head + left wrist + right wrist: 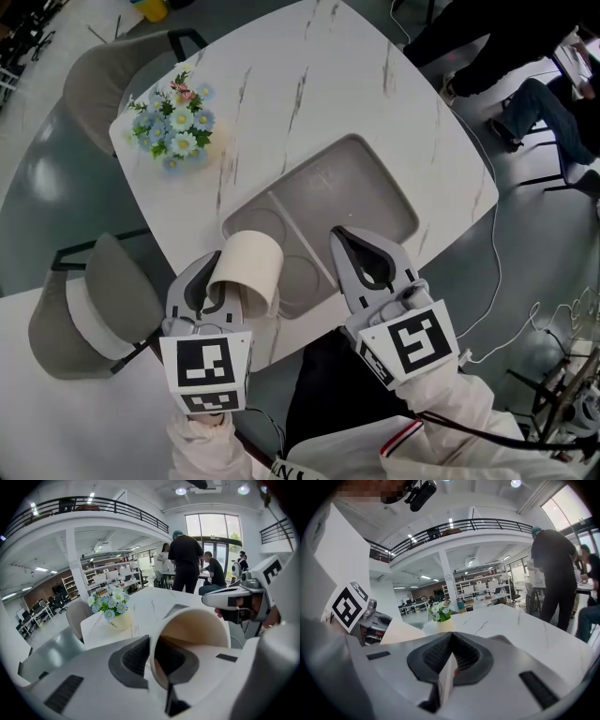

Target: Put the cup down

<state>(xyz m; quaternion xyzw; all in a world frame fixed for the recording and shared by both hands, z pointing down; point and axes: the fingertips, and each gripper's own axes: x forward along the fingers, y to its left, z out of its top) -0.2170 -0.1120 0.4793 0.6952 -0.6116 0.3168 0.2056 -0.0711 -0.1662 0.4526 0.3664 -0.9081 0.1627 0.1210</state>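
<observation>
Marble table (309, 75) bears grey tray (361, 187) and flowers (178, 124) beyond cup (248, 267).

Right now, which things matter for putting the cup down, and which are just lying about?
Job in hand:
cup, gripped at its rim by the left tool
grey tray, probably where it lands
table

Lying about:
flowers
chair
right tool, shut and empty

White marble-look table (328, 75), 2 grey chairs (94, 314), grey floor (37, 187), railed mezzanine (93, 503), tall bright windows (213, 529).
</observation>
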